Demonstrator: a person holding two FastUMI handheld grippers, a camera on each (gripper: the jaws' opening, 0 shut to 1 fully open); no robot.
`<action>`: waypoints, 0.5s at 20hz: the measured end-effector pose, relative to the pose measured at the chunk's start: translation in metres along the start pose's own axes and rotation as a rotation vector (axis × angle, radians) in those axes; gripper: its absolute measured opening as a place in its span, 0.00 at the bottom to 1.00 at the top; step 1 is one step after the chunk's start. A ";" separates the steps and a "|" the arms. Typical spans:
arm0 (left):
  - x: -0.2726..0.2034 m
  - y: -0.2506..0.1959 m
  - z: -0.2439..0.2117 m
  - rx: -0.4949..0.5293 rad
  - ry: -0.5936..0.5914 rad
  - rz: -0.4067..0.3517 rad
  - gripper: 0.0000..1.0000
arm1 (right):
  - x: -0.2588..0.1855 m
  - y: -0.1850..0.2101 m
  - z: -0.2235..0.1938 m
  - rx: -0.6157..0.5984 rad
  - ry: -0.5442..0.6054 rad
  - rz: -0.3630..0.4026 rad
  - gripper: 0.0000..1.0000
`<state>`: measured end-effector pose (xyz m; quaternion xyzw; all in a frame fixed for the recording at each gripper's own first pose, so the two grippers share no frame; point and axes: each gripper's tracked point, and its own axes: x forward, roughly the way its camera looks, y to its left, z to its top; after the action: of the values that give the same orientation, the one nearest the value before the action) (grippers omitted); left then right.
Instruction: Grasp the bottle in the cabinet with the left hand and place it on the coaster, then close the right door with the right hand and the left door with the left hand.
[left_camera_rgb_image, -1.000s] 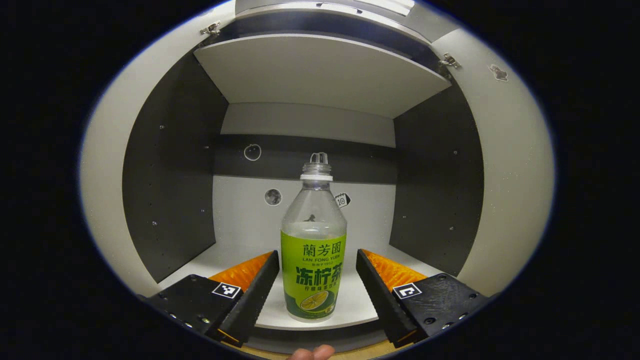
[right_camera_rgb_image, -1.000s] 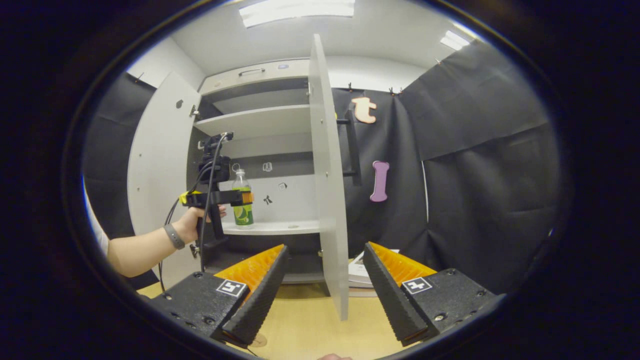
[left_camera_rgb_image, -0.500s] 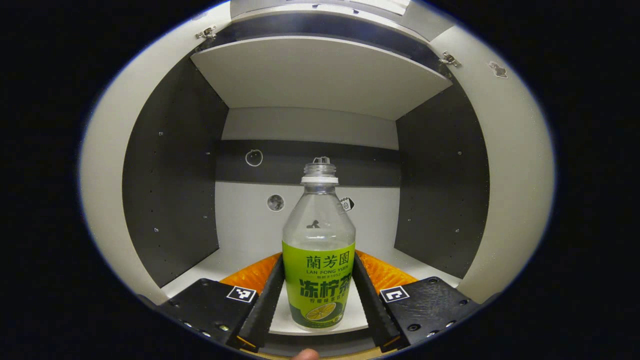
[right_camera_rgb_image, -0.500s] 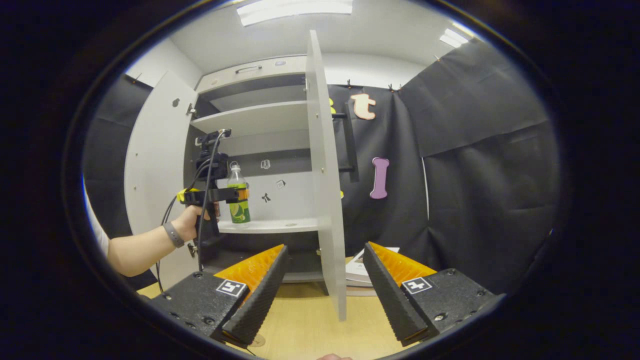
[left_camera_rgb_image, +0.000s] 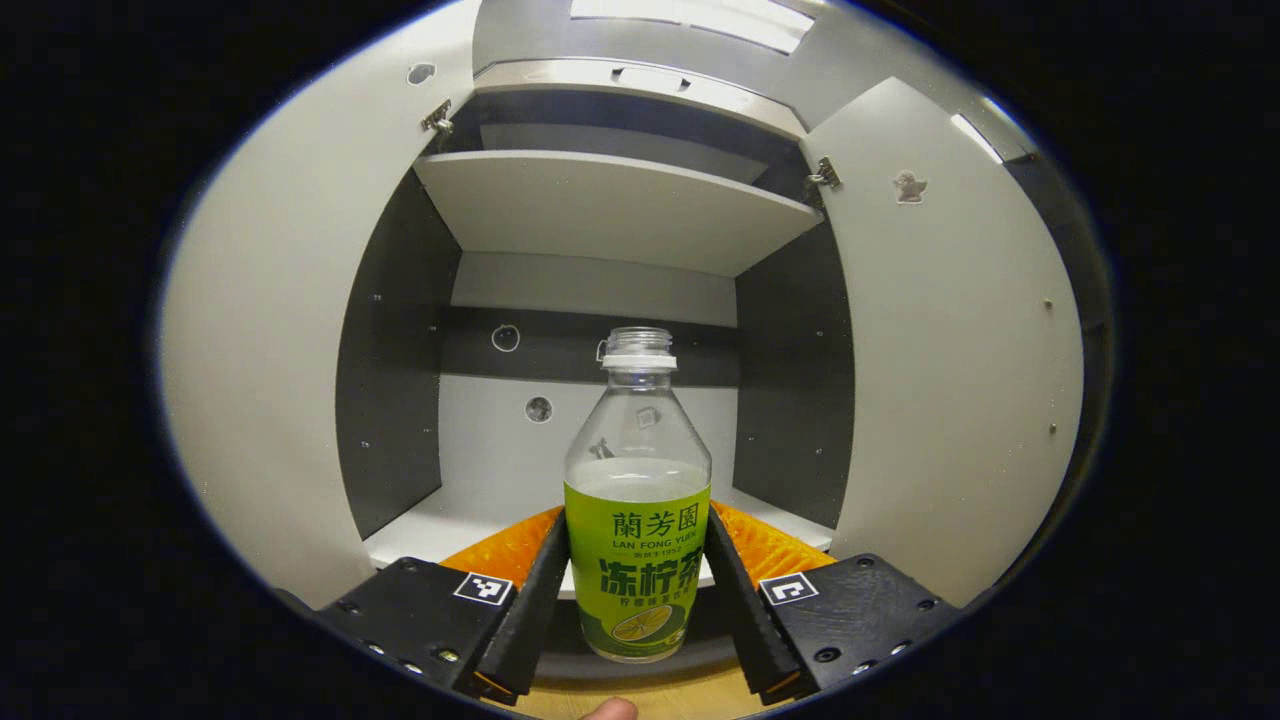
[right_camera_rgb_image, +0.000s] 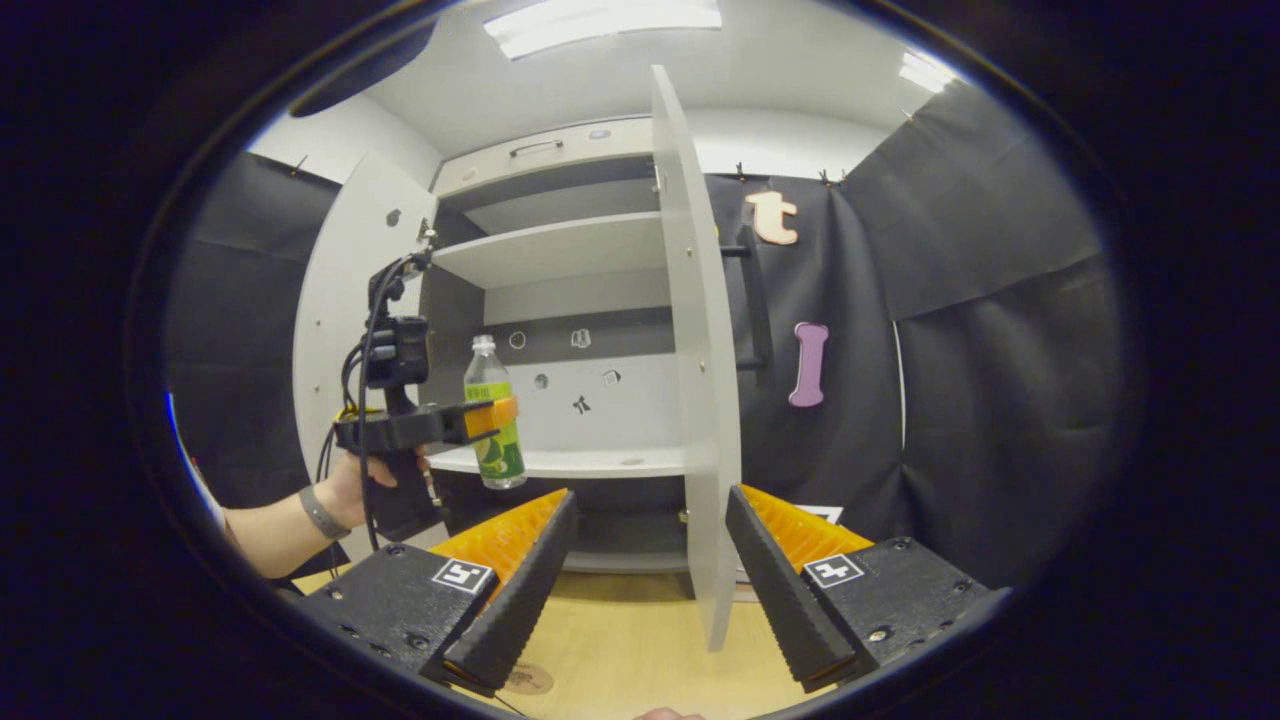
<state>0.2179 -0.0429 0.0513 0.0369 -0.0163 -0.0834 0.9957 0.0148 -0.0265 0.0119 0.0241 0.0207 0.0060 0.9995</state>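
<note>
A clear bottle (left_camera_rgb_image: 637, 540) with a green label and no cap stands upright between the fingers of my left gripper (left_camera_rgb_image: 636, 520), which is shut on its label. In the right gripper view the bottle (right_camera_rgb_image: 492, 425) hangs just in front of the lower shelf (right_camera_rgb_image: 600, 462), its base clear of the shelf edge, with the left gripper (right_camera_rgb_image: 485, 417) and a hand (right_camera_rgb_image: 350, 485) behind it. Both cabinet doors stand open: the left door (right_camera_rgb_image: 350, 300) and the right door (right_camera_rgb_image: 690, 350). My right gripper (right_camera_rgb_image: 650, 493) is open above the table, holding nothing. A small round coaster (right_camera_rgb_image: 527, 680) lies by its left finger.
The right door's edge reaches down between my right gripper's fingers, farther off. The wooden table (right_camera_rgb_image: 620, 640) runs below the cabinet. An upper shelf (left_camera_rgb_image: 610, 200) spans the cabinet. Something white and flat (right_camera_rgb_image: 822, 514) lies on the table behind the right door.
My left gripper closed its fingers onto the bottle, then drew it back out of the cabinet, off the shelf. The right gripper stayed open and shifted only slightly.
</note>
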 end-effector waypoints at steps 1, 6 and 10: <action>-0.013 -0.001 -0.008 0.005 0.002 0.006 0.75 | 0.000 0.001 0.006 0.004 -0.012 0.008 0.98; -0.076 -0.027 -0.067 -0.017 -0.001 -0.037 0.74 | -0.002 0.000 0.052 0.020 -0.096 0.025 0.98; -0.125 -0.048 -0.138 -0.066 0.072 -0.003 0.75 | -0.008 -0.015 0.074 -0.035 -0.130 -0.018 0.99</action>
<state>0.0918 -0.0589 -0.0935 0.0072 0.0224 -0.0841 0.9962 0.0096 -0.0454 0.0854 0.0066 -0.0440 -0.0040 0.9990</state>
